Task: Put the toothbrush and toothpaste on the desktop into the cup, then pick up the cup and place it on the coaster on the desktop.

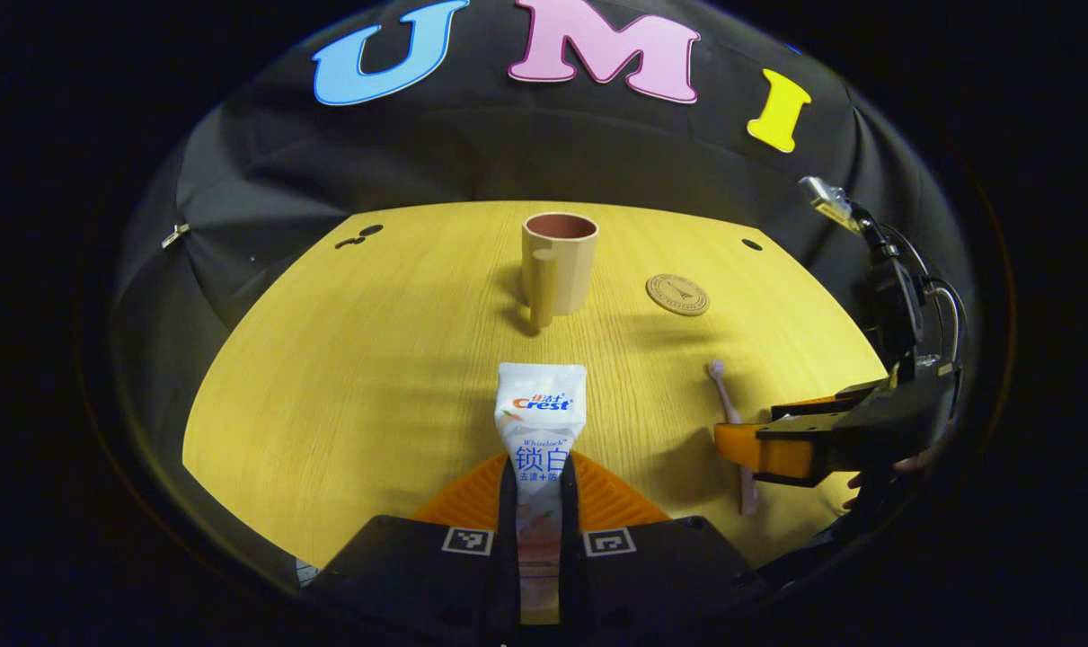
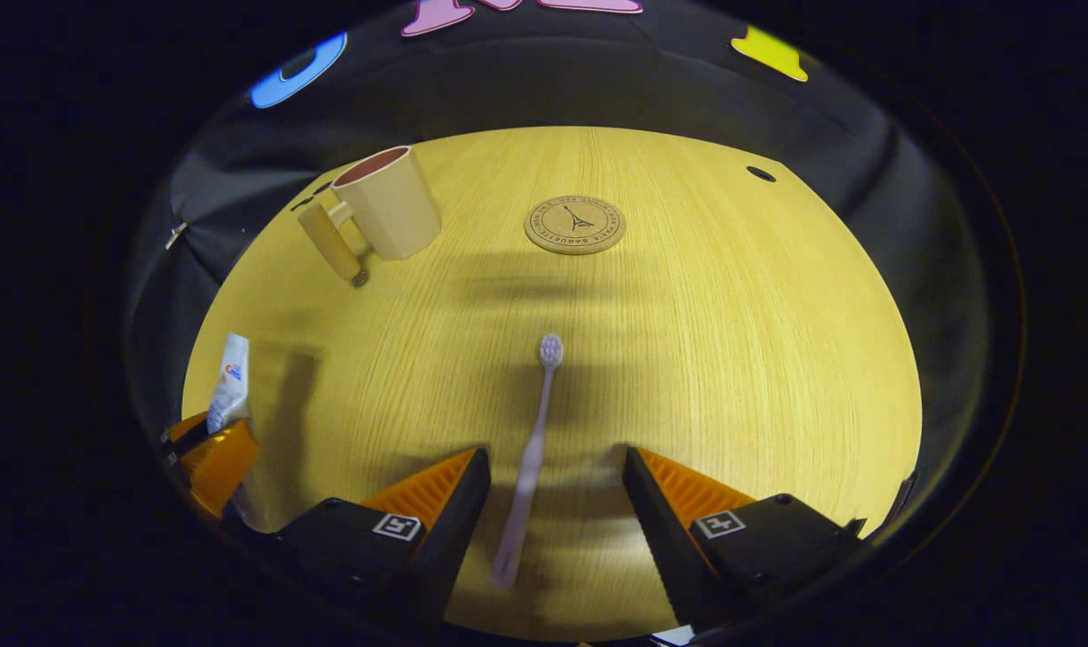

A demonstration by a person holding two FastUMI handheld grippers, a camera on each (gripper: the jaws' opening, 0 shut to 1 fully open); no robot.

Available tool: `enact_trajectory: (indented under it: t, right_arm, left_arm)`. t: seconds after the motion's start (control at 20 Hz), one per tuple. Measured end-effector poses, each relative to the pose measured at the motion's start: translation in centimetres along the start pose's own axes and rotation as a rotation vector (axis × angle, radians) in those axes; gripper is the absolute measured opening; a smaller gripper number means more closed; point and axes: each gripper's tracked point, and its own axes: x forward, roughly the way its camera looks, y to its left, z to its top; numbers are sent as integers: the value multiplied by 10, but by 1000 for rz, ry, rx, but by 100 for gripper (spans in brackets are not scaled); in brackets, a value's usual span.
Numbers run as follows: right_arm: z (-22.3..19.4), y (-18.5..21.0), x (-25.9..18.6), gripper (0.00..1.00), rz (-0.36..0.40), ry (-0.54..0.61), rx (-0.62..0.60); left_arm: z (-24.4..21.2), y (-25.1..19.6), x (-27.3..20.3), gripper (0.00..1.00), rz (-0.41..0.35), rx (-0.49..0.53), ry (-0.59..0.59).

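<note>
**A:** Fingers first, since that's what matters here. In the right gripper view the right gripper (image 2: 557, 503) is spread wide, nothing pinched, and the pale lilac plastic toothbrush (image 2: 533, 458) lies flat on the yellow wood-grain desktop (image 2: 759, 359) right in the gap between the two fingers. Long axis runs straight ahead along the fingers, handle end nearest the camera, bristle head pointing away.

**B:** So not crosswise?

**A:** Nope, in line with them. My read is that closing the fingers would catch the handle across its thin width. It sits a touch closer to one finger than the other, so it might skid a bit before it seats.

**B:** And the other side?

**A:** In the left gripper view the left gripper (image 1: 540, 481) is clamped on the white flat-ended toothpaste tube (image 1: 541, 422), which sticks up and forward out of the fingers. Straight ahead, well apart from it, stands the beige cup with a wooden handle (image 1: 559, 261), mouth up, handle toward the fingers. The round cork coaster (image 1: 677, 294) sits beside the cup, bare.

**B:** So who's nearer the brush?

**A:** Right one, easily. It's straddling it.
</note>
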Motion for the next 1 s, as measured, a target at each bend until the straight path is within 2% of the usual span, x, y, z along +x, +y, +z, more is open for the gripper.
enact_trajectory:
  t: [0.05,0.1,0.15,0.2,0.3,0.35,0.55,0.6,0.65,0.75,0.8,1.0]
  right_arm:
    - [0,-1,1,89,-8,7,1]
    - [-1,1,-1,78,-14,17,8]
    - [-2,2,-1,74,-15,23,10]
    - [-3,2,1,60,-13,29,6]
    - [-5,7,0,41,7,27,-26]
    - [-5,8,-1,24,16,26,-43]
    - [-6,10,-2,23,70,37,-68]
    - [-7,12,-2,8,96,38,-70]
    - [-5,14,-4,7,119,39,-81]
    - [-4,14,-3,0,150,44,-95]
    - [-5,14,-3,5,163,52,-102]
    - [-4,11,-7,6,194,64,-86]
  left_arm:
    - [2,-2,-3,22,-6,-6,-8]
    - [3,-3,-4,22,-8,-9,-11]
    - [4,-3,-5,22,-8,-10,-15]
    - [3,-4,-6,22,-7,-9,-17]
    - [2,-3,-8,22,-3,-10,-17]
    - [1,-3,-8,22,-1,-12,-18]
    - [-4,-3,-9,22,8,-28,-13]
    - [-6,-3,-8,22,10,-33,-11]
    - [-6,-3,-8,27,11,-37,-8]
    - [-8,-2,-5,22,13,-49,-4]
    - [-8,-3,-4,22,12,-57,-2]
    - [2,-3,-2,22,5,-75,-18]
